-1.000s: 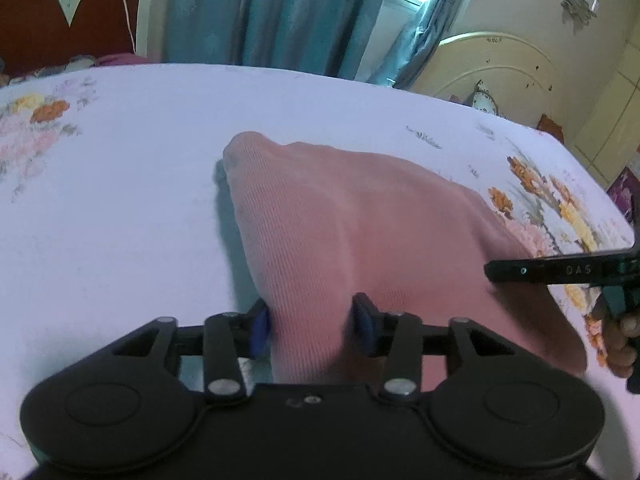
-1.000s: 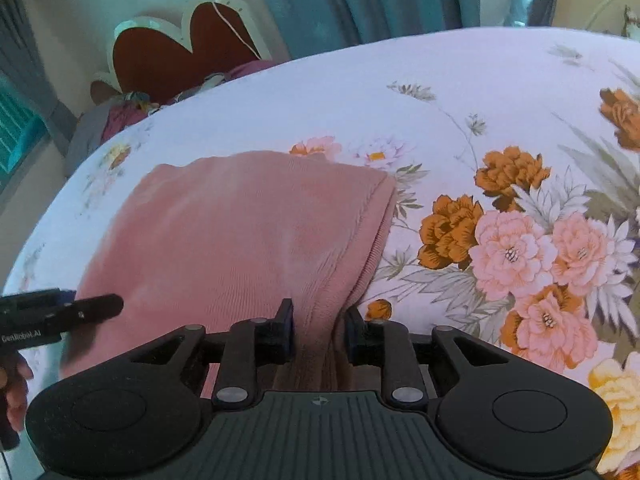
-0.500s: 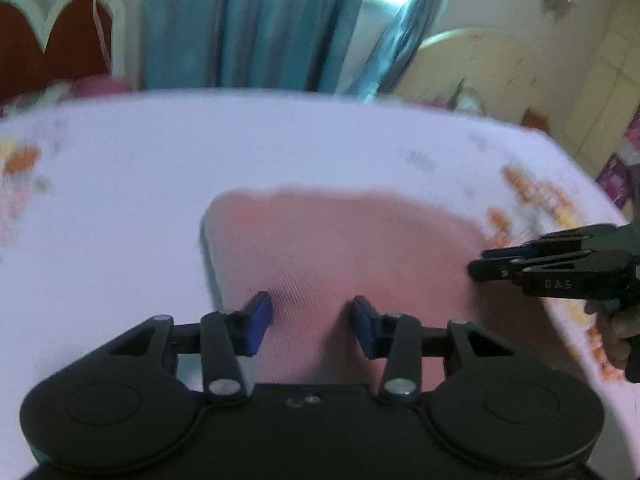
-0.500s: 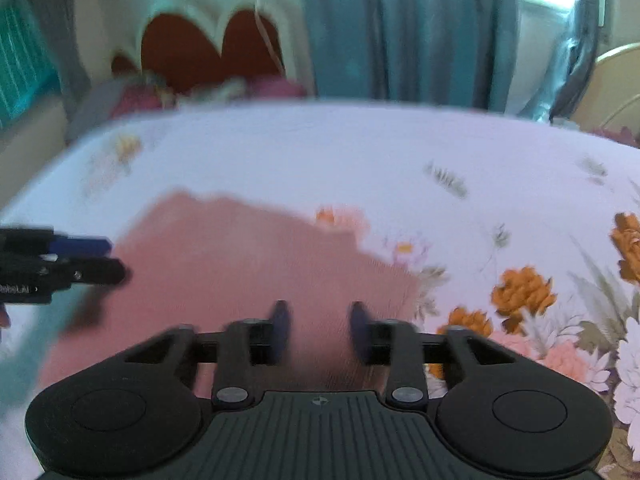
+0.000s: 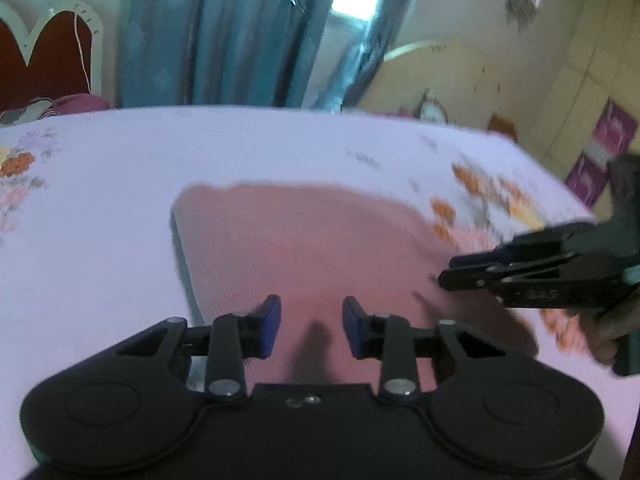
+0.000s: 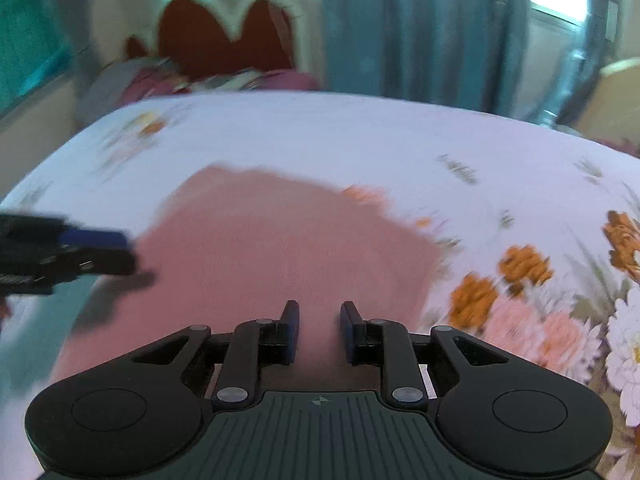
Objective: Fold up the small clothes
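Right, nearest the lens, the left gripper (image 5: 311, 326) hangs just above the near edge of the pink garment (image 5: 304, 240), blue pads spread apart with nothing between them. Same story on the other side: the right gripper (image 6: 319, 332) hovers over the garment's (image 6: 280, 248) near edge, pads parted and empty. The cloth lies flat on the floral bedsheet (image 5: 100, 200), directly ahead of both grippers and stretching away from them. It looks already folded into a compact block, though motion blur makes the layers hard to read. Both grippers sit about equally close, the left toward its left side, the right toward its right. Any further fold would likely mean dropping straight down onto that near edge. Beyond, the headboard (image 6: 224, 36) and blue curtains (image 5: 224, 32).
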